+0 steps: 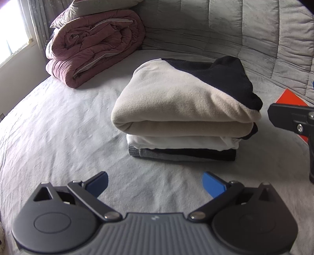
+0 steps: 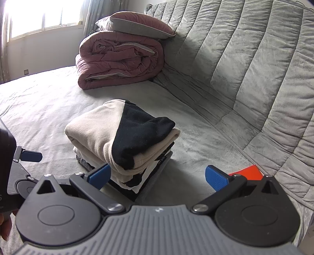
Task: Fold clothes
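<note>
Grey bedsheet (image 1: 58, 127) stretches under us. Our left gripper (image 1: 155, 183) and right gripper (image 2: 157, 176) both hover with jaws spread, holding nothing, just short of the folded clothes stack (image 1: 184, 109), beige-and-black fleece on top. We judge folding finished; any squaring should press gently. Beyond: rolled maroon duvet (image 2: 119, 60), quilted headboard (image 2: 245, 58), window (image 2: 43, 17).

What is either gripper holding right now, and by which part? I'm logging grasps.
Nothing. The left gripper and right gripper are both open, short of the folded clothes stack.
</note>
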`<state>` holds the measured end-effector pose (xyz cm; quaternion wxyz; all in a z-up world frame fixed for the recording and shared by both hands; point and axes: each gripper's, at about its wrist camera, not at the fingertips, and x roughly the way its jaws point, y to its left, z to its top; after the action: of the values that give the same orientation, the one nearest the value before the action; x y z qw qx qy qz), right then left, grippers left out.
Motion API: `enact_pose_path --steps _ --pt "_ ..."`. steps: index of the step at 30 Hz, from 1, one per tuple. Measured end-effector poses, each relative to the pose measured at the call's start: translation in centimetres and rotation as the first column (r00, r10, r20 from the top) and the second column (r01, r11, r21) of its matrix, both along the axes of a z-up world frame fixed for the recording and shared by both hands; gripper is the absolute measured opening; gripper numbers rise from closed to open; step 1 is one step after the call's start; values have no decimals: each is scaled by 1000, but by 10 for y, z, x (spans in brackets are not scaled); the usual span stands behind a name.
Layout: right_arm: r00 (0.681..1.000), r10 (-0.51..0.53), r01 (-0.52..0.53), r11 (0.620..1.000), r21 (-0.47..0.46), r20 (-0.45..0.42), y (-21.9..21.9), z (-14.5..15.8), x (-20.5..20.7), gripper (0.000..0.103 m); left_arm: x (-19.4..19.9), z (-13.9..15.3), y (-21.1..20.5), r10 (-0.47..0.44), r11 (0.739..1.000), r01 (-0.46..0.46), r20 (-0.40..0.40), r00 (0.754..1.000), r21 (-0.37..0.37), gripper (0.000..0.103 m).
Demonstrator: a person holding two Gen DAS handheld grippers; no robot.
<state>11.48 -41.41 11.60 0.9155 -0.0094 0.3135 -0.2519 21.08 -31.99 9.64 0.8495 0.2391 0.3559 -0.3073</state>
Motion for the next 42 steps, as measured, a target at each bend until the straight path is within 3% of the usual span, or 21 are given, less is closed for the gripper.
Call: enact_pose_path --steps 7,12,19,28,35,42 --pt "999 31 -31 1000 1 -5 10 24 -11 103 -20 33 10 11 1000 -11 8 1000 9 102" --pt "1000 27 -27 1000 -6 -4 23 58 -33 103 -49 70 32 24 1000 -24 -2 1000 0 102" --pt "999 41 -41 999 22 1 54 107 -86 103 -113 124 73 59 998 -60 -22 998 -34 102" --pt "998 47 -48 997 55 30 97 151 -170 103 -206 173 127 102 992 -104 -31 994 -77 102" --pt "993 92 -96 994 59 73 134 177 -227 103 -266 203 161 144 984 -143 2 990 -108 102" --pt "986 128 -132 990 39 102 158 193 -263 103 -303 217 182 156 978 -153 10 988 -140 102"
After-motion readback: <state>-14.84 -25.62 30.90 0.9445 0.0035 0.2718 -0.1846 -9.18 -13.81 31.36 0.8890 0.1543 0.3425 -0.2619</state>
